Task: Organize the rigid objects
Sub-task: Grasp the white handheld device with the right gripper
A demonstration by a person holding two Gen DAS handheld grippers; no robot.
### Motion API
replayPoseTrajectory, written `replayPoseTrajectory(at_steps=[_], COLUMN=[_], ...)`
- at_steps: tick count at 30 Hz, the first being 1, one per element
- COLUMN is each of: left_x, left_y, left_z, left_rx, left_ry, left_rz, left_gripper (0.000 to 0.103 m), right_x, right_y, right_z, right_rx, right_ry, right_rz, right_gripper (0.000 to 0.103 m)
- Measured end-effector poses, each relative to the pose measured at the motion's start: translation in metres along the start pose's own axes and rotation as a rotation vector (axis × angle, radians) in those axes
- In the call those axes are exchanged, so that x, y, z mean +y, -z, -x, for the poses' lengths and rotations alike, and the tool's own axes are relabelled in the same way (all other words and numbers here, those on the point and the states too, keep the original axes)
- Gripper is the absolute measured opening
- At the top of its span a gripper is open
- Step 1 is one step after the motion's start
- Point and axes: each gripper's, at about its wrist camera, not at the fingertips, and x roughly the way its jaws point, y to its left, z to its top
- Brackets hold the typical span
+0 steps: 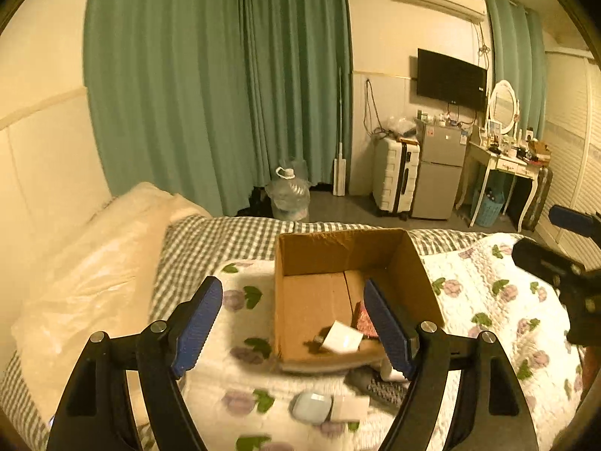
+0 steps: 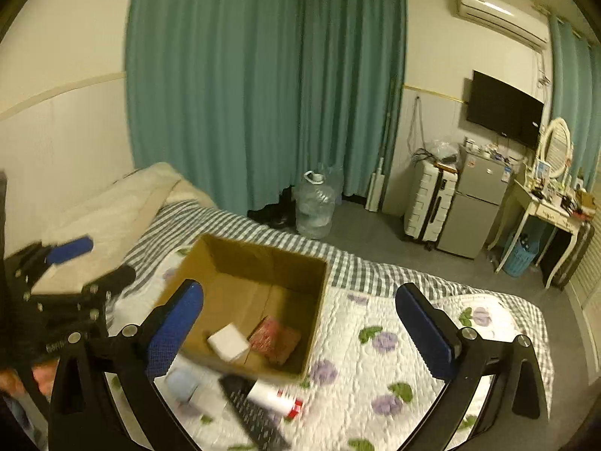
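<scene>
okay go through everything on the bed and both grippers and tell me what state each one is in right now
Left gripper: open, empty.
Right gripper: open, empty.
Cardboard box: open-topped, upright on the bed.
White box: inside the cardboard box.
Red packet: inside the cardboard box.
Remote control: outside, on the quilt.
White tube: outside, lying down.

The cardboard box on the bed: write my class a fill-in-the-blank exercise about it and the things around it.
1. The cardboard box holds a white block and a ____ packet.
2. The remote control lies ____ the box, on the floral quilt.
3. Both the left gripper and the right gripper have their fingers ____.
4. The curtain behind the bed is ____.

Missing words: red; outside; open; green
</scene>
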Motion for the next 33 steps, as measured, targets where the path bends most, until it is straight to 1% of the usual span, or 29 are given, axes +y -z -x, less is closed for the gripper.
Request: replayPoseTrajectory(at_steps=[3,5,9,13,16,18,20,24,27,29,31,32,33], left_x=[0.005,0.008,0.014,0.019,0.02,0.02,0.021,0.03,0.042,0.046,0.051,0.052,0.052], left_y=[0.018,0.032,0.065,0.103,0.128,0.139,0.151,0.164,0.168,0.169,0.171,0.172,0.173], left_z=[0.021,0.03,0.033,0.021,0.004,-0.008,-0.018,-0.029,-0.036,-0.041,-0.045,-0.046,-0.047], left_rx=[0.005,0.016,0.052,0.093,0.14,0.176,0.205,0.233,0.26,0.271,0.285,0.291,0.295], left_ry=[-0.01,-0.03,-0.044,-0.068,-0.072,-0.077,-0.082,-0.111,-0.118,-0.126,-0.13,-0.13,-0.129], left_rz=[-0.008,-0.017,0.001,0.038,0.046,0.026,0.011,-0.004,0.032,0.048,0.06,0.066,0.07], left_gripper=[0.081,0.081,0.081,0.081,0.081,0.081,0.081,0.081,0.081,0.081,0.081,0.081,0.081], right_x=[0.014,0.025,0.043,0.063,0.079,0.09,0.107,0.128,0.139,0.143,0.145,0.143,0.14], right_y=[0.014,0.031,0.07,0.116,0.153,0.172,0.191,0.215,0.226,0.231,0.233,0.234,0.233], right_z=[0.027,0.041,0.044,0.022,-0.005,-0.017,-0.029,-0.046,-0.063,-0.077,-0.088,-0.097,-0.103], right_rx=[0.005,0.02,0.082,0.177,0.279,0.324,0.369,0.426,0.468,0.488,0.504,0.517,0.527], right_ry=[-0.012,-0.027,-0.069,-0.086,-0.113,-0.129,-0.147,-0.188,-0.213,-0.212,-0.213,-0.212,-0.223], right_rz=[0.034,0.049,0.073,0.125,0.181,0.244,0.359,0.496,0.557,0.577,0.582,0.561,0.534], right_gripper=[0.103,0.103,0.103,0.103,0.103,0.103,0.103,0.103,0.103,0.102,0.097,0.094,0.088])
